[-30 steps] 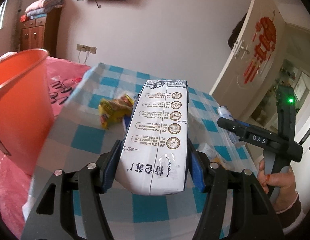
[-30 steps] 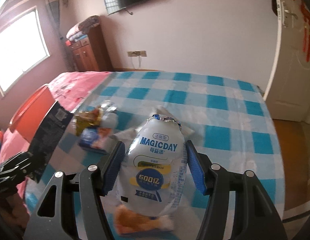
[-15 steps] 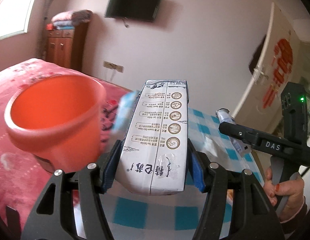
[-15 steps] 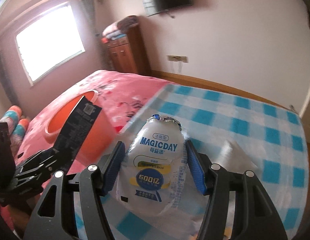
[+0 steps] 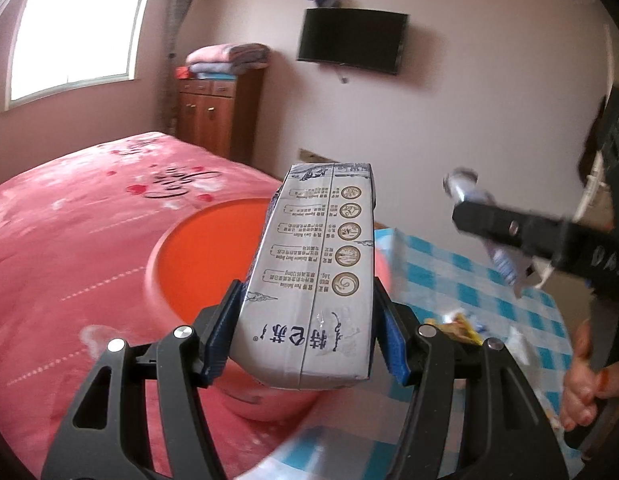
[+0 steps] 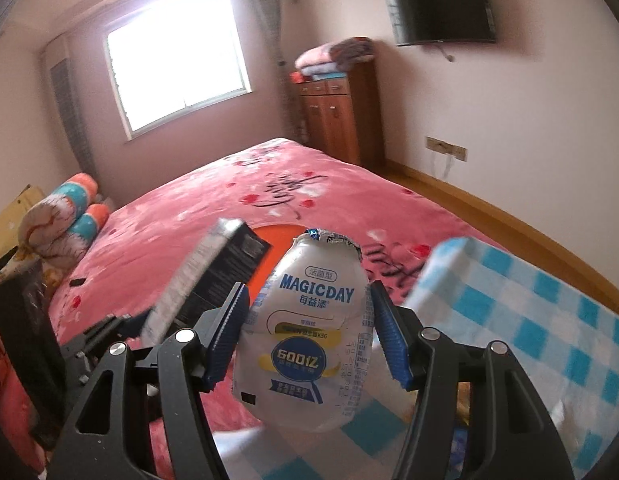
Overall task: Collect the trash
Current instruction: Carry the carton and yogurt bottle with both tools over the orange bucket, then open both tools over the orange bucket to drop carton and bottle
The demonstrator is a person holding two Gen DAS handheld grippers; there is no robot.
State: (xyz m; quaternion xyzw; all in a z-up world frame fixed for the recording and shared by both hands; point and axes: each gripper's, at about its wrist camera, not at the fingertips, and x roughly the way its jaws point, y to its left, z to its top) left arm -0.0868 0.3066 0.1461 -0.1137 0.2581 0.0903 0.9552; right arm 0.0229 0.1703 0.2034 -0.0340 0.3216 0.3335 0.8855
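Orange plastic fills the middle of both wrist views: a bucket (image 5: 213, 264) standing on the pink bedspread (image 5: 81, 216), hard against the edge of the blue-checked cloth (image 6: 541, 320) that covers the counter, apparently put there to serve as the trash bin.

The left gripper (image 5: 305, 340) has its blue-padded fingers (image 5: 225, 332) closed on the lower sides of a grey milk carton (image 5: 317, 264), held end-on so its long body points out over the bucket's open mouth. That placement suggests the carton is about to be dropped in; it is not yet released, and it appears to sit above the rim rather than inside it.

The right gripper (image 6: 307, 332) has its fingers pressed on a soft white drink pouch (image 6: 309, 336) printed MAGICDAY, foil top upward. Seen from the right wrist, the pouch hangs just beside the dark face of the carton (image 6: 213, 276), with a sliver of the bucket (image 6: 281, 236) showing between them. Both pieces of trash thus converge on one opening, and the two tools are near enough that they could knock together.

More litter, including a yellow wrapper (image 5: 457, 326), lies on the checked cloth near the person's hand (image 5: 585, 380), so the collecting looks far from finished.
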